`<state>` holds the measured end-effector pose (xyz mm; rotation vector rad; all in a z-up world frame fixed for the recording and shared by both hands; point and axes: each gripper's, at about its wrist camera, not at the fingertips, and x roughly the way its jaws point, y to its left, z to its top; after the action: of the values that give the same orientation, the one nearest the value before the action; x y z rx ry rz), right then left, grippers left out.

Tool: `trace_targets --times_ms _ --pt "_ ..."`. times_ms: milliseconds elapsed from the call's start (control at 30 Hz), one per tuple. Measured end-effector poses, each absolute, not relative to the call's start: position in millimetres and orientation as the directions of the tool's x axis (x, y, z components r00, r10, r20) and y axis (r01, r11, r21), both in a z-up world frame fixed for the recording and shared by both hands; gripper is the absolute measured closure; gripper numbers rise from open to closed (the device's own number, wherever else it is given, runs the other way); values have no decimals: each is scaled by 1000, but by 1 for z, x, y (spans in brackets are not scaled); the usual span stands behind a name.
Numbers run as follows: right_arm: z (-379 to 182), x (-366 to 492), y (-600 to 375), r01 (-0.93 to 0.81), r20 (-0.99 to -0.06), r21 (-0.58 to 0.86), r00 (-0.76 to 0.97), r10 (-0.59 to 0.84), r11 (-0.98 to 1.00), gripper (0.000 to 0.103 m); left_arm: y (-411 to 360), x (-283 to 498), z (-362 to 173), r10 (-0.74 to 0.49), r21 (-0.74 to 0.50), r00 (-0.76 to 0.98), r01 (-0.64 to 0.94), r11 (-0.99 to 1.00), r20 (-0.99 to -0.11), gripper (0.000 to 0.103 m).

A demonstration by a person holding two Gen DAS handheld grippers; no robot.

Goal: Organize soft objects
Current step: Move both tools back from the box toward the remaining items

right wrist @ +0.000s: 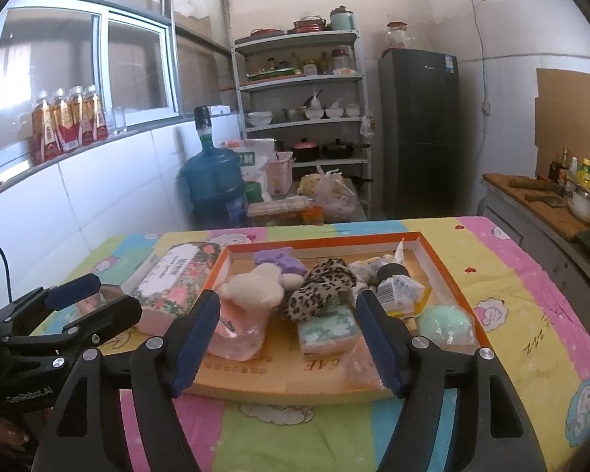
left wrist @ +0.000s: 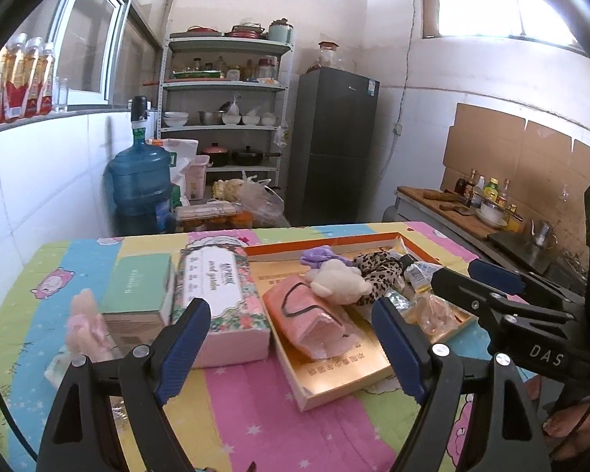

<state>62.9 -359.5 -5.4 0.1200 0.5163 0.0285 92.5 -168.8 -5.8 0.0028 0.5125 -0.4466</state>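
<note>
Both grippers hover over the near edge of the table, tilted slightly down toward the tray. Left gripper (left wrist: 291, 348) jaws spread wide, nothing between the pads. Right gripper (right wrist: 287, 340) also wide apart, nothing gripped; it shows at the right of the left wrist view with "DAS" on its body. Left unit's body reads "GenRobot.AI" in the right wrist view. Fingers of a hand (left wrist: 570, 428) visible under the right handle.

Room: kitchen, white tiled walls, dark fridge (left wrist: 334, 145) far centre, metal shelf rack (left wrist: 224, 106) with bowls and pots left of it, blue water jug (left wrist: 141, 188) far left, counter with bottles far right. Bottles stand on the window ledge at left.

Table covered by a pastel cartoon-print cloth (left wrist: 255, 405). Orange-rimmed tray (right wrist: 456, 275) sits centre-right, holding the soft items: pink pouch (left wrist: 314, 318), cream plush (right wrist: 255, 287), leopard-print fabric (right wrist: 318, 291), purple piece (right wrist: 275, 259), green round puff (right wrist: 446, 324) at near right corner, small packets.

Left of tray, touching or just beside it: floral box (left wrist: 220, 299), script label not clearly readable; green box (left wrist: 137, 291) further left. Tray floor has print, partly "EAF", upside down.
</note>
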Motion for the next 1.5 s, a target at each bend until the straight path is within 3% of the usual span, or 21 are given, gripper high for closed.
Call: trace_targets --times_ms 1500 --pt "-9 48 -223 -147 -502 122 844 189 982 29 2 53 -21 -226 -128 855 187 974 -467 19"
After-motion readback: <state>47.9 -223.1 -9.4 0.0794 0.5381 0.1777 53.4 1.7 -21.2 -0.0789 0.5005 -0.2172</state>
